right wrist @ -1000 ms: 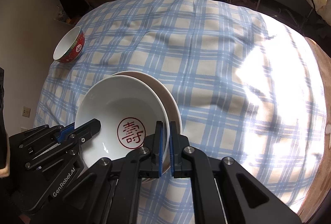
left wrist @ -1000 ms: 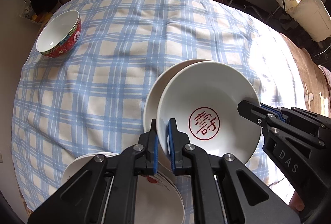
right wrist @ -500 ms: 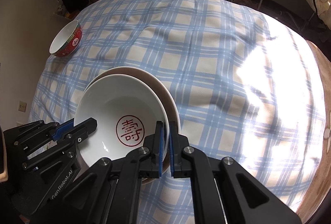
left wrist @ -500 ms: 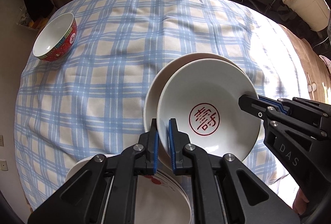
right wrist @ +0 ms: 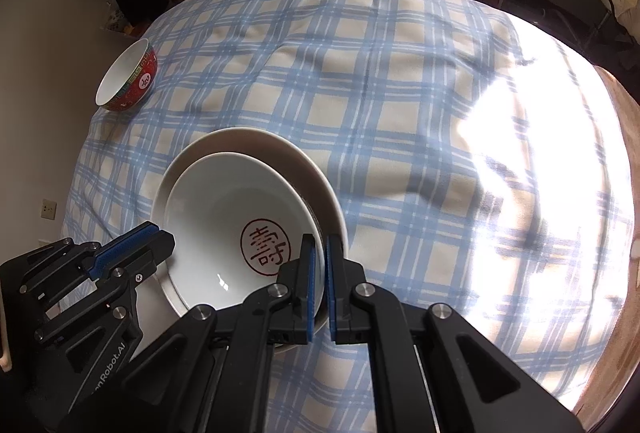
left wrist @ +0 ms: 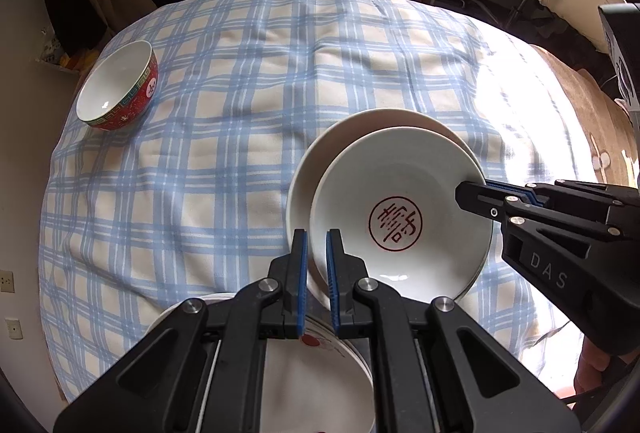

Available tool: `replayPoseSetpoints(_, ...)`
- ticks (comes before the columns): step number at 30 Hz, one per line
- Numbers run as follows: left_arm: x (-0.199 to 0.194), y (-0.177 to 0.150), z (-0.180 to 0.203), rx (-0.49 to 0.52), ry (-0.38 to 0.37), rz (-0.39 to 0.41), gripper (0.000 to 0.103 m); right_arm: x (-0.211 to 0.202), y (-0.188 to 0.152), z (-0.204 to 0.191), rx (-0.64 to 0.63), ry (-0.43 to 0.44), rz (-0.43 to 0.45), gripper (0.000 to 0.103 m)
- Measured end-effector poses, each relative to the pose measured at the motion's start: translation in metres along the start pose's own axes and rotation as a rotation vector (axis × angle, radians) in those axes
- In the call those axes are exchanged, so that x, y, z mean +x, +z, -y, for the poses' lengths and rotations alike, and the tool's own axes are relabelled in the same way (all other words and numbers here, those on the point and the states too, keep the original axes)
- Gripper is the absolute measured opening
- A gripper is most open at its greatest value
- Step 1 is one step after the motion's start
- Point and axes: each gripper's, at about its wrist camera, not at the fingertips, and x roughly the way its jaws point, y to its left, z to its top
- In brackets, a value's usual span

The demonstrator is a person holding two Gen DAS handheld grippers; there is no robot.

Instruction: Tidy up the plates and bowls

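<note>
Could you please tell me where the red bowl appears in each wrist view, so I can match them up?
Left wrist: red bowl sits upper left, on the checked cloth's far-left edge.
Right wrist: red bowl again upper left, near the cloth's edge.
Shared landmark: the white dish with the red seal.

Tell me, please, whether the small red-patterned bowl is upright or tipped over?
Upright. The small red-patterned bowl sits base-down on the blue checked tablecloth, its white inside facing up, apparently empty.

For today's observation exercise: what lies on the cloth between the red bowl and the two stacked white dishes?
Nothing: only bare checked tablecloth separates the red bowl from the white dishes. Both wrist views show this stretch.
</note>
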Motion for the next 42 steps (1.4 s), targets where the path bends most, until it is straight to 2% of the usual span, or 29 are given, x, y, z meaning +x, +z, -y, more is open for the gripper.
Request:
replayPoseSetpoints(5,-0.012,0.002,-0.009,-0.025,-0.041,0.007,0.010,-0.003,-0.003,-0.001,-0.008,-0.007,0.000,0.006)
replayPoseSetpoints(11,-0.029,0.006,-0.025,-0.048,-0.024,0.041,0.013,-0.011,-0.002,-0.001,-0.019,-0.018,0.005,0.006)
replayPoseSetpoints(15,-0.034,0.009,-0.043,-0.074,-0.012,0.048,0.015,-0.021,0.000,-0.004,-0.036,-0.023,0.030,0.012)
replayPoseSetpoints(20,-0.037,0.010,-0.074,-0.103,0.025,0.049,0.028,-0.041,0.008,-0.013,-0.080,-0.026,0.074,0.014)
replayPoseSetpoints(21,-0.038,0.009,-0.082,-0.113,0.030,0.056,0.030,-0.046,0.011,-0.015,-0.089,-0.019,0.088,0.021)
replayPoseSetpoints(24,-0.039,0.009,-0.105,-0.158,0.083,0.058,0.045,-0.059,0.021,-0.025,-0.094,0.007,0.134,0.062)
replayPoseSetpoints(25,-0.040,0.010,-0.113,-0.176,0.091,0.063,0.055,-0.062,0.026,-0.030,-0.093,0.013,0.155,0.067)
replayPoseSetpoints(26,-0.040,0.012,-0.122,-0.197,0.096,0.068,0.062,-0.065,0.030,-0.035,-0.092,0.018,0.172,0.067)
replayPoseSetpoints(27,-0.040,0.014,-0.131,-0.213,0.103,0.068,0.065,-0.066,0.036,-0.041,-0.094,0.024,0.183,0.069)
replayPoseSetpoints(30,-0.040,0.022,-0.154,-0.246,0.136,0.066,0.075,-0.062,0.054,-0.059,-0.092,0.052,0.192,0.085)
replayPoseSetpoints(35,-0.037,0.039,-0.187,-0.258,0.169,0.082,0.080,-0.048,0.086,-0.092,-0.119,0.066,0.213,0.087)
replayPoseSetpoints(40,-0.033,0.060,-0.211,-0.268,0.177,0.091,0.081,-0.026,0.115,-0.125,-0.173,0.060,0.229,0.088)
replayPoseSetpoints(42,-0.031,0.069,-0.220,-0.266,0.175,0.105,0.086,-0.014,0.125,-0.136,-0.173,0.060,0.222,0.089)
